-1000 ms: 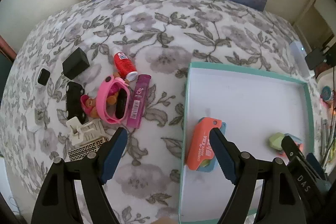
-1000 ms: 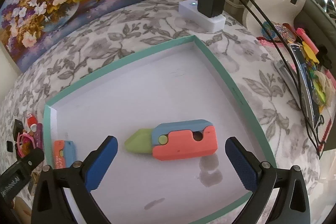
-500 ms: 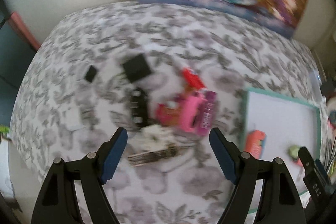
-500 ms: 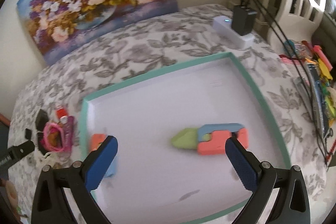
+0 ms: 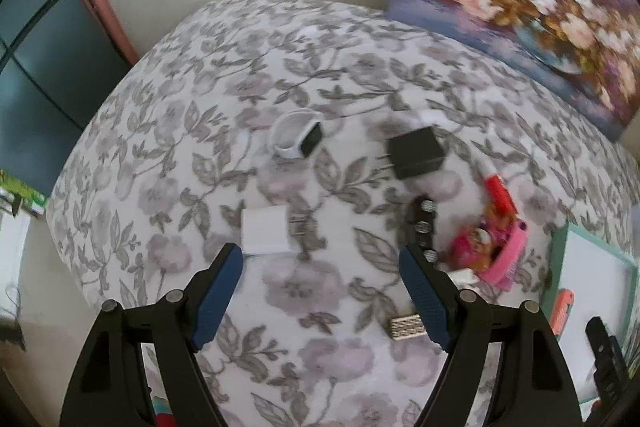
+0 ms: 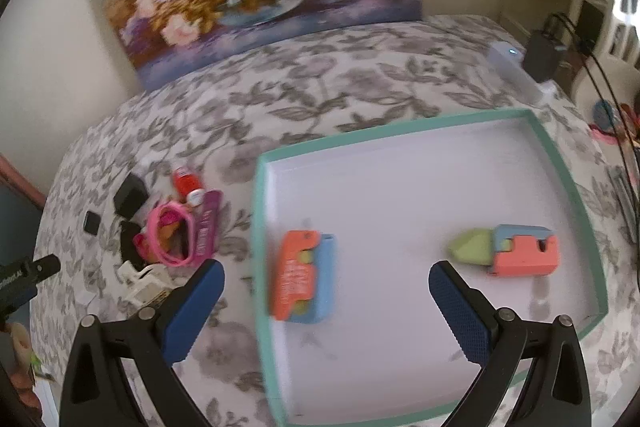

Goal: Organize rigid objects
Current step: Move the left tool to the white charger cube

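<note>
Over a floral-print cloth, our left gripper hangs spread wide and empty above a white charger, with a white watch and a black plug beyond it. A pink heap of toys lies to its right. Our right gripper, likewise splayed and holding nothing, hovers over the teal-rimmed tray, where an orange-and-blue case rests near the left wall and a second toy lies well apart to the right.
</note>
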Available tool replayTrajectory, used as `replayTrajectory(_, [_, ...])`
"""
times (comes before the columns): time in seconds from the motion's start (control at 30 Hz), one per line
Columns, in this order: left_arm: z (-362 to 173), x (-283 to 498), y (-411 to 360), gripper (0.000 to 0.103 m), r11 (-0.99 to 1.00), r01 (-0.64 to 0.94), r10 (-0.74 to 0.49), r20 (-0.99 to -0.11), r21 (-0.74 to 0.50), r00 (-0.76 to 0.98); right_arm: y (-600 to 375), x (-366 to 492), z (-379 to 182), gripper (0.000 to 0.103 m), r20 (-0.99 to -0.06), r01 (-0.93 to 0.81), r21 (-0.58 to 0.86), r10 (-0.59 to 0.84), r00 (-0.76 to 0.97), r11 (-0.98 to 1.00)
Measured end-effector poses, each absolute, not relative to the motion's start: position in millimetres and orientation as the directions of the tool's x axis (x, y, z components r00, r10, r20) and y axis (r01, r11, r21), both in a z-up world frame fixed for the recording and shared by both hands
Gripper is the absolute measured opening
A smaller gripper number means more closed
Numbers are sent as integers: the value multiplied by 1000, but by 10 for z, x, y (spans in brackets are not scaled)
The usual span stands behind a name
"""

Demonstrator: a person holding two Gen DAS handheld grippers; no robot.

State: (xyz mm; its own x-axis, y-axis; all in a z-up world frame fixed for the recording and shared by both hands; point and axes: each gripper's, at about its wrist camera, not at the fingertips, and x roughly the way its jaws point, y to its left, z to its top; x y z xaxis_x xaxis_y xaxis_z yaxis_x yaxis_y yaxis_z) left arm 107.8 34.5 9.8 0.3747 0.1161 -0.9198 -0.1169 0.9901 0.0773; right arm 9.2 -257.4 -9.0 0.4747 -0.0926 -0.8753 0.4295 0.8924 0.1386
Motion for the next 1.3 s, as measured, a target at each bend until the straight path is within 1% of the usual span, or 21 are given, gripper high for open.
replayTrajectory(0.3, [-3, 1206, 939, 81, 980, -198, 93, -932, 23, 349, -2176, 374, -102, 103, -881, 378, 147, -53, 470, 914])
replayTrajectory(0.53, [-157, 1326, 1405, 81, 959, -281, 68, -947, -25, 315, -1960, 694, -176, 103, -894, 348, 185, 10, 449, 919])
replayTrajectory(0.67, [-254, 1369, 1596, 81, 944, -322, 29, -952, -74, 304, -1870, 852, -209, 103, -896, 337, 192, 25, 444, 922])
replayTrajectory(0.8, [-325, 1400, 1630, 81, 939, -327, -6, -956, -106, 294, -1835, 970, -272, 103, -896, 341, 213, 44, 441, 916])
replayTrajectory(0.97, [-379, 1457, 1490, 81, 951, -284, -35, -958, -119, 284, -1832, 1030, -388, 103, -903, 354, 234, 66, 426, 905])
replayTrajectory(1.07, [-459, 1490, 1382, 81, 960, -259, -34, -964, -105, 262, -1831, 1039, -459, 103, -904, 355, 241, 76, 422, 903])
replayTrajectory(1.17, [-551, 1515, 1301, 81, 967, -243, -13, -971, -72, 238, -1826, 1048, -514, 99, -905, 352, 248, 87, 416, 903])
replayTrajectory(1.23, [-604, 1527, 1270, 81, 967, -242, -22, -974, -78, 225, -1824, 1049, -532, 96, -904, 346, 255, 96, 417, 903])
replayTrajectory(1.3, [-635, 1538, 1245, 81, 968, -239, -17, -975, -71, 221, -1819, 1054, -541, 90, -900, 341, 269, 109, 422, 901])
